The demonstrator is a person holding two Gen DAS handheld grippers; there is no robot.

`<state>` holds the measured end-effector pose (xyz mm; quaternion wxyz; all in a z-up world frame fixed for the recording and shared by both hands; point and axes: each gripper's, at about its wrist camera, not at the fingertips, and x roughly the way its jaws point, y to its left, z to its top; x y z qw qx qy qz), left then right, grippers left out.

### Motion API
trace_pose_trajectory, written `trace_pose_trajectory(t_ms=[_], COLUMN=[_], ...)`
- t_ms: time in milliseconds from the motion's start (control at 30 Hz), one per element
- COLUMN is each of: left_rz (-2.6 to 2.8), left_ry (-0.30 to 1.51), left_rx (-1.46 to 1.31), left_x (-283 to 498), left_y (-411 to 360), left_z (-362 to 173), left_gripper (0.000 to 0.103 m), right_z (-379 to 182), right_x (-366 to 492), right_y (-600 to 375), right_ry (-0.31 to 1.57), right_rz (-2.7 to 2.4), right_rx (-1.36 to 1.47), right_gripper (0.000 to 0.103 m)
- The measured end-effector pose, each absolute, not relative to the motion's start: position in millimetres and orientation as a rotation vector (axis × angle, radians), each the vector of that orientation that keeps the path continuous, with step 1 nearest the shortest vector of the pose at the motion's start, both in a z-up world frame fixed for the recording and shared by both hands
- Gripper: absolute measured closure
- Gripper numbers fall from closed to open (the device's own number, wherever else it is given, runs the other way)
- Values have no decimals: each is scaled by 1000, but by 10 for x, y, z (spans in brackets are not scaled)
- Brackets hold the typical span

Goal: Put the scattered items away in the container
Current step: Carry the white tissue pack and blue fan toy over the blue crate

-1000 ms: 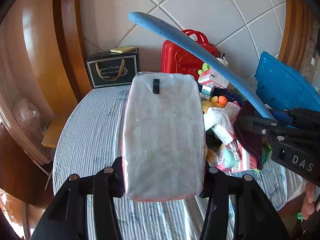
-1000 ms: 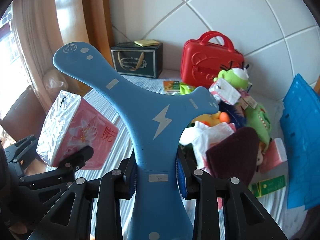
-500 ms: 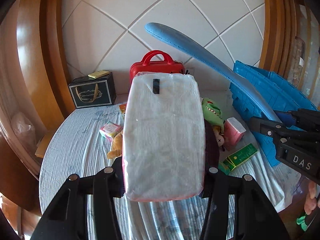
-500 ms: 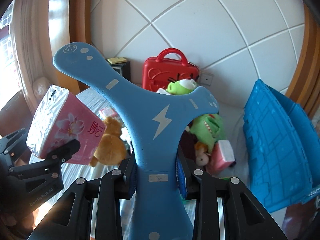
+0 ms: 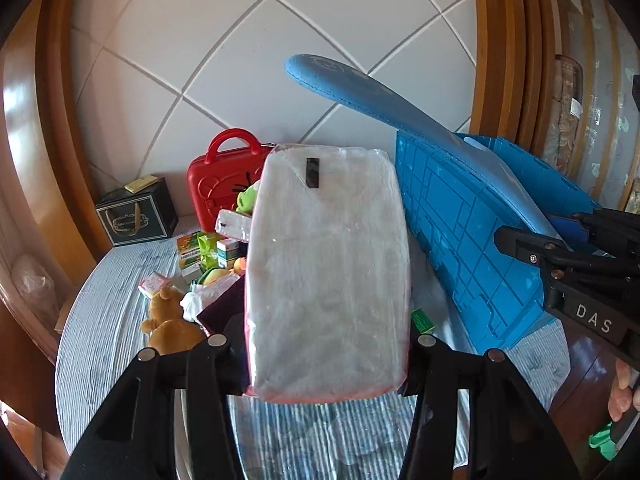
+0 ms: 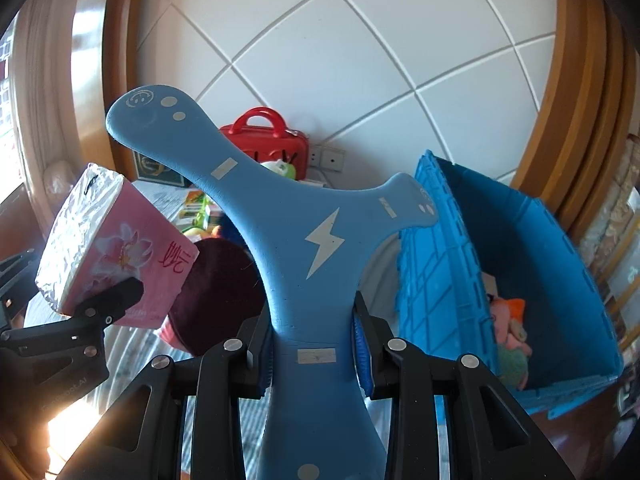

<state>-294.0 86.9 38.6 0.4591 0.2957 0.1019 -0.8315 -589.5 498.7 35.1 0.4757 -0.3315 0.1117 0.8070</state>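
Grippers first. My left gripper [image 5: 326,344] is clamped on a tissue pack [image 5: 326,268], a plastic-wrapped block with a pink flowered side that shows in the right wrist view [image 6: 116,244]. The pads press on its two long sides and the pack stands up between them, clear of the table. My right gripper [image 6: 316,344] is clamped on the stem of a blue boomerang [image 6: 304,240], a three-armed foam piece with a white lightning bolt printed at its centre. One arm runs up to the left, another to the right, and the third runs down past the jaws.

I see the blue crate [image 6: 560,248] standing at the right on the table, open at the top. A few soft items lie on its bottom, one pink and orange; I cannot tell what they are. In the left wrist view the crate's ribbed wall [image 5: 472,240] sits just right of the held pack.

The striped tablecloth [image 5: 104,320] carries the remaining clutter: a brown teddy bear [image 5: 170,324], small cartons, a green plush toy and a dark maroon round object [image 6: 216,296]. A red toy case [image 5: 224,188] and a black gift box [image 5: 138,216] stand against the tiled wall.

A person's fingers [image 5: 620,396] show at the lower right edge.
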Motion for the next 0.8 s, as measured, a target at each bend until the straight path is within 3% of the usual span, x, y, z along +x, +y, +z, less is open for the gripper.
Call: trace_pose_trajectory(t_ms=[500,800], left_rz=[-2286,-2369], left_ry=[72,128], left_rx=[689,733], left_x=[-4434,-5633], left_y=[646,556], left_z=[878,1091], left_gripper=[54,54], right_z=[766,945], right_x=[-4816,-4028], right_y=[6030,6859], right_ry=[270,246], right_rz=[1784,1698], right_rx=[-719,-749], right_gripper=[71,71])
